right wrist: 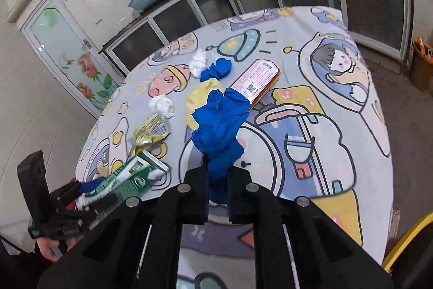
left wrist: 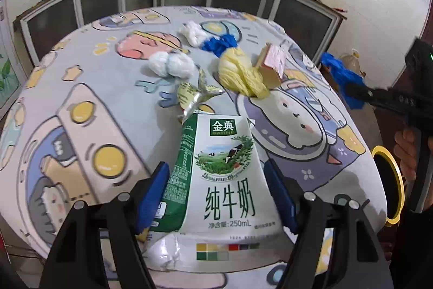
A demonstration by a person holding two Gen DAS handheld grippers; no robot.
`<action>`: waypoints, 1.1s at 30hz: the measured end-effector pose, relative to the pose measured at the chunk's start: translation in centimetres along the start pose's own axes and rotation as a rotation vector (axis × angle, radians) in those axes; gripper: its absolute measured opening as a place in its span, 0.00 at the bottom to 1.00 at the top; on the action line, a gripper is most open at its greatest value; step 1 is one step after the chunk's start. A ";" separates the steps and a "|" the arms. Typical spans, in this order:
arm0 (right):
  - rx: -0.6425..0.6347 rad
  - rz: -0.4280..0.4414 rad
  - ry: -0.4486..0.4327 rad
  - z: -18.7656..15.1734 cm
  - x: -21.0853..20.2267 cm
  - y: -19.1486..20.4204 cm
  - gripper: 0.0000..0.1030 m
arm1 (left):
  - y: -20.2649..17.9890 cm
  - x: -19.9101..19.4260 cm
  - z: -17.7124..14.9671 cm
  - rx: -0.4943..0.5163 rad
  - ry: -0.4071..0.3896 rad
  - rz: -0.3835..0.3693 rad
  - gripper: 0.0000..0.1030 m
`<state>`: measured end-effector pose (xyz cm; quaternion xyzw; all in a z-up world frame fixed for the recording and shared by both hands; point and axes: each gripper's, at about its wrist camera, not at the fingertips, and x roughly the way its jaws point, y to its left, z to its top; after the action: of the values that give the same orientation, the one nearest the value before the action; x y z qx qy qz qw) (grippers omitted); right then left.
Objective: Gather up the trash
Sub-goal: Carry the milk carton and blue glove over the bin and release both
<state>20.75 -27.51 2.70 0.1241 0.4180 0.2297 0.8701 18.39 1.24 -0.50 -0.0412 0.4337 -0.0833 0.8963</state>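
A green-and-white milk carton (left wrist: 224,180) hangs just above the cartoon tablecloth (left wrist: 81,113), and my left gripper (left wrist: 215,169) is shut on its sides with the blue pads. The right wrist view shows the same carton (right wrist: 135,175) at the lower left. My right gripper (right wrist: 217,172) is shut on a crumpled blue plastic wad (right wrist: 219,123), lifted off the table. In the left wrist view that gripper (left wrist: 351,88) and its blue wad (left wrist: 338,75) sit past the table's right edge.
On the cloth lie two white tissue wads (left wrist: 170,64) (left wrist: 193,33), a second blue wad (left wrist: 219,44), a yellow crumpled bag (left wrist: 240,72), a red box (left wrist: 272,62) and a yellow-green wrapper (left wrist: 194,94). A yellow-rimmed bin (left wrist: 392,180) stands right of the table.
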 end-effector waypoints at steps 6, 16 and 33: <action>-0.004 -0.004 -0.036 -1.7 -2.8 0.7 0.09 | 0.8 -3.2 -0.6 0.015 -0.061 0.013 0.67; 0.006 -0.039 -0.104 -4.1 -7.0 0.4 0.09 | -0.6 -7.3 -1.1 0.064 -0.141 -0.017 0.67; 0.141 -0.196 -0.231 -10.4 -17.3 -6.6 0.09 | -13.0 -5.6 0.9 0.299 -0.155 -0.194 0.67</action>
<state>5.11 -41.70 5.20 0.1691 0.3405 0.0981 0.9197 14.20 -10.53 6.30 0.0445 0.3404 -0.2295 0.9108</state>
